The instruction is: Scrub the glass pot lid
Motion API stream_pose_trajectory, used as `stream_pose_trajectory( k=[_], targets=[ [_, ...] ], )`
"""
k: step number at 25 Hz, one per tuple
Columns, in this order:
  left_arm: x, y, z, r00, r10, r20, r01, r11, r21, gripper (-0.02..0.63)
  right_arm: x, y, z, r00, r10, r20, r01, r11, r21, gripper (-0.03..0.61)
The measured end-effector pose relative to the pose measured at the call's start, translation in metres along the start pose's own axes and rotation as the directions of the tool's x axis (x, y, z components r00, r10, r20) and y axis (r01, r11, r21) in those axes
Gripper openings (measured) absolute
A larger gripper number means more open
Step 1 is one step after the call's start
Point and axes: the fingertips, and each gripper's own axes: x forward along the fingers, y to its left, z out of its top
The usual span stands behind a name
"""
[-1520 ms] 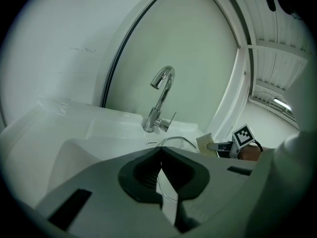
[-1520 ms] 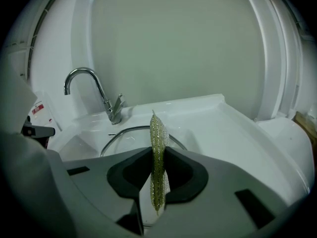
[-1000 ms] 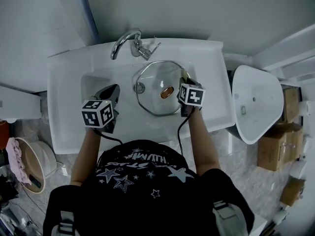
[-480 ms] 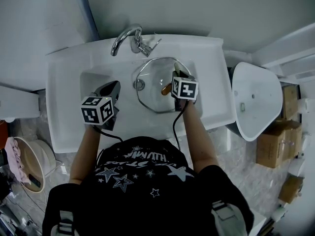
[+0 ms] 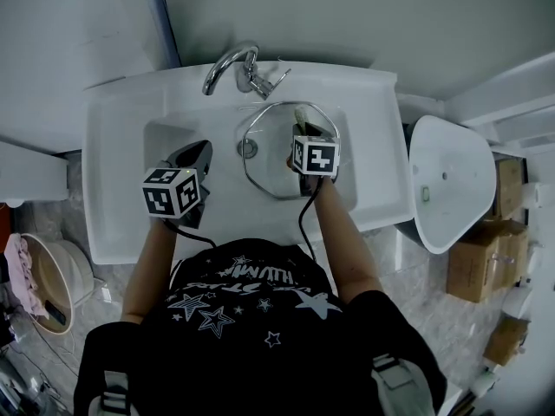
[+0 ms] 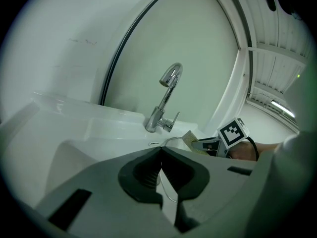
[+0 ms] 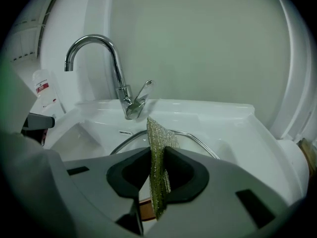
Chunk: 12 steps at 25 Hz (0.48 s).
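1. Head view:
   - The right gripper point(image 5: 304, 128) and its marker cube cover the middle of the glass lid point(image 5: 267, 159), so the knob is hidden.
   - The left gripper's point(image 5: 196, 152) jaw tips are hard to make out.
   - The lid lies in the basin of the white sink point(image 5: 113, 146), below the faucet point(image 5: 231, 66).
   - The left gripper is over the basin, to the left of the lid.
2. Left gripper view:
   - The left gripper point(image 6: 159, 152) has its jaws pressed together with nothing between them.
   - Only a thin arc of the lid's rim point(image 6: 171, 140) shows past them.
   - The right gripper point(image 6: 210, 144) is beyond, and a scouring pad point(image 6: 190, 138) sticks out of it.
3. Right gripper view:
   - The right gripper point(image 7: 157, 157) is clamped on the green scouring pad point(image 7: 158, 135), which stands upright between the jaws.
   - The jaws hide most of the lid. Its rim point(image 7: 198, 139) curves behind them, and a bit of brown knob point(image 7: 144, 210) shows below.
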Motion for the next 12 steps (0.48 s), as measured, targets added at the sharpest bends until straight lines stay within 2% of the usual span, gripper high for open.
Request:
stream_pose_trajectory(
  k=[8, 12],
  targets=[
    [-0.007, 0.002, -0.001, 1.0, 0.004, 0.004, -0.004, 1.0, -0.012, 0.009, 0.0, 0.033, 0.004, 0.999, 0.038, 0.001, -0.038, 0.997, -0.073, 0.077],
    [-0.009, 0.003, -0.002, 1.0, 0.002, 0.005, -0.002, 1.0, -0.011, 0.009, 0.002, 0.05, 0.006, 0.997, 0.078, 0.001, -0.077, 0.995, -0.07, 0.077]
  ],
)
